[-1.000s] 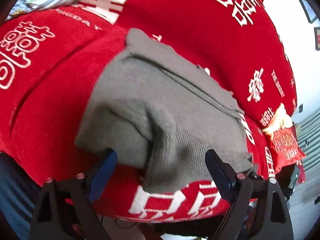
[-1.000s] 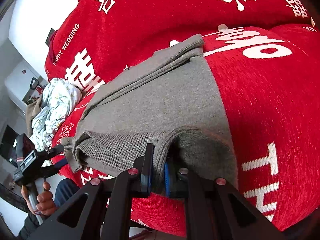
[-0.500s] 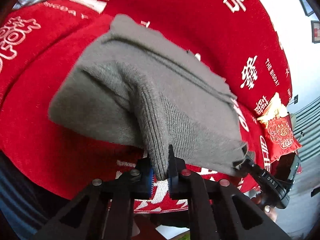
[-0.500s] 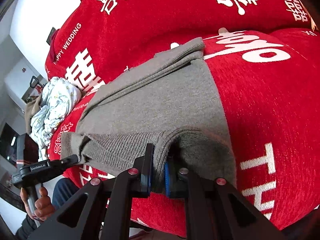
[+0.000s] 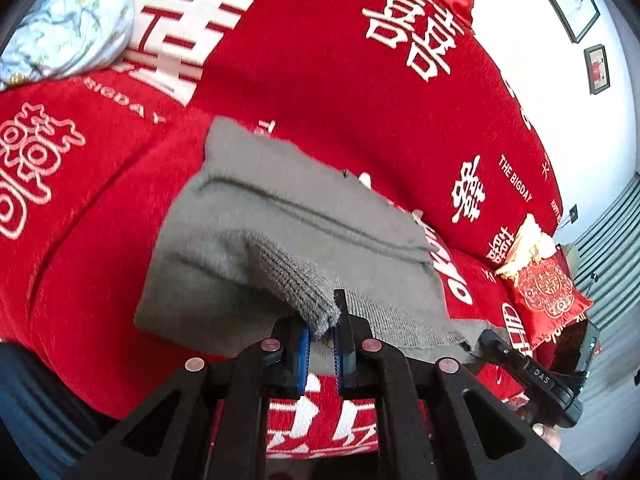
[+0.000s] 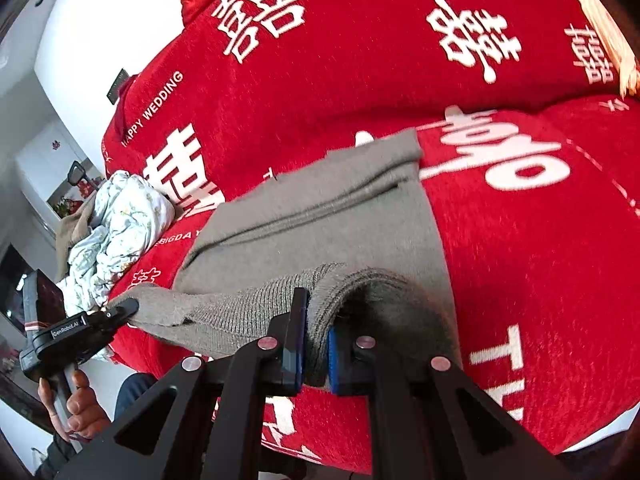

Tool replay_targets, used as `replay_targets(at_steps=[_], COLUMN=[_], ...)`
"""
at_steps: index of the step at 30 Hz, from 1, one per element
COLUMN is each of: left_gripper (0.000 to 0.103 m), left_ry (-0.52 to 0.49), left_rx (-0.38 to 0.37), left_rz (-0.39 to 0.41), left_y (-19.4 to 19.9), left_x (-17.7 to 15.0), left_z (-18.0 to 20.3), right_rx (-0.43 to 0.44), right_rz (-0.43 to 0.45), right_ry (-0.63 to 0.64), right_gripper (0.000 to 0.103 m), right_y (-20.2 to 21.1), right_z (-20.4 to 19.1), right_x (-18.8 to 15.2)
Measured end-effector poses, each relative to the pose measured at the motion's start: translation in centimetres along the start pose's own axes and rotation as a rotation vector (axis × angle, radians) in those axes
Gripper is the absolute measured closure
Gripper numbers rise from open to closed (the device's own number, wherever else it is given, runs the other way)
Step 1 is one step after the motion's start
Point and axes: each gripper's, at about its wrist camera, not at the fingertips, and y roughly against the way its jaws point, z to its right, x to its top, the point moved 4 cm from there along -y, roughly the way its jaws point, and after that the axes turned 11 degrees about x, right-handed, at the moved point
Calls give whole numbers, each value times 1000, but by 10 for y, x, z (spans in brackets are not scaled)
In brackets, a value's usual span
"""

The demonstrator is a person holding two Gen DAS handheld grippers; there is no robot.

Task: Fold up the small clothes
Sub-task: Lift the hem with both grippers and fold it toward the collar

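Observation:
A grey knitted garment (image 5: 288,216) lies partly folded on a red bedspread (image 5: 320,80) with white lettering. My left gripper (image 5: 321,326) is shut on the ribbed hem at the near left corner, which is raised off the bed. My right gripper (image 6: 316,320) is shut on the ribbed hem (image 6: 248,308) at the near right corner, also raised. The hem hangs stretched between the two grips. The right gripper (image 5: 486,338) shows at the lower right of the left wrist view. In the right wrist view the left gripper (image 6: 134,305) appears at the lower left, pinching the garment (image 6: 352,224).
A crumpled pale floral cloth (image 5: 68,28) lies at the far left of the bed, seen also as the floral cloth (image 6: 120,232). A red embroidered cushion (image 5: 544,292) sits at the right. The bed's near edge runs just under both grippers. A hand (image 6: 80,412) holds the left tool.
The left gripper closed on the hem's left corner. Both grippers then rose, lifting the near edge of the garment off the bed.

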Motion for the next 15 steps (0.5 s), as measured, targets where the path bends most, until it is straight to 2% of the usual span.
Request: replay_targets(at_steps=[7, 15], left_gripper=[92, 92], left_ry=[-9, -31], left_rx=[32, 75], left_rz=[34, 45], left_y=[9, -4], left_x=[17, 38], left_z=[-1, 8], right_rx=[10, 16], right_rz=[28, 39], right_ry=[45, 61], right_gripper=[94, 94], right_y=[-2, -11], right_z=[-17, -16], right_x=[15, 32])
